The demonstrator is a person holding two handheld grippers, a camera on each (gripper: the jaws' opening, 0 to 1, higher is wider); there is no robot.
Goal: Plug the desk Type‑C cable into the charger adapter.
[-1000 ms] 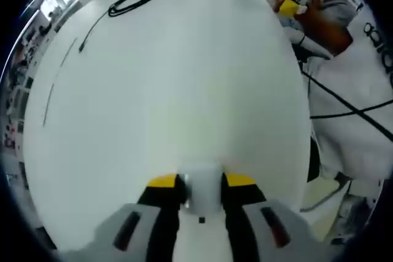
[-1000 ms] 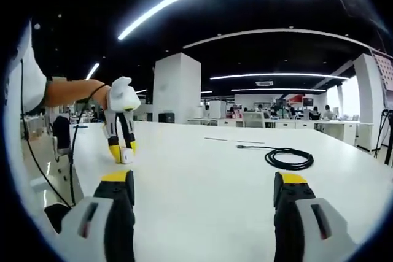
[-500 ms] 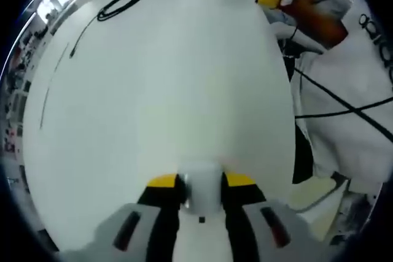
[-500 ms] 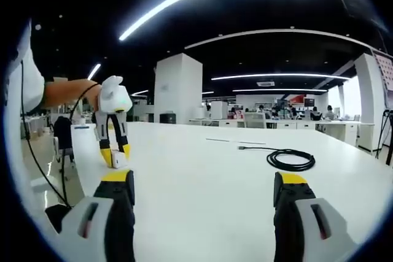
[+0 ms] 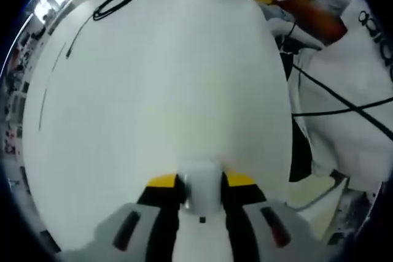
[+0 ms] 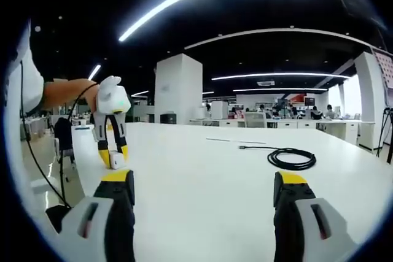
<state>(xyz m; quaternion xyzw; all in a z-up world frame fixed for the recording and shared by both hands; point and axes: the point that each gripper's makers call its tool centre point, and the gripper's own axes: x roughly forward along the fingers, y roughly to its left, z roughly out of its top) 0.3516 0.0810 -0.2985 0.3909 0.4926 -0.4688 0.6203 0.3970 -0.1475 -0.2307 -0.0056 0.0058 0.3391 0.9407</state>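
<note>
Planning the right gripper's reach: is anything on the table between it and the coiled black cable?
Nothing visible. In the right gripper view, bare white table runs from the open right gripper to the coiled cable. The left gripper, holding the white adapter, is off to the side.

Both grippers, left gripper (image 5: 201,183) and right gripper (image 6: 204,183), have grey bodies, black jaws, yellow tips, red slots behind them; white sleeve (image 5: 353,96) crossed by black cables.

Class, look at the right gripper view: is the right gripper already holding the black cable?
No. The right gripper stands open with nothing between its jaws, and the coiled black cable lies apart from it on the white table.
</note>
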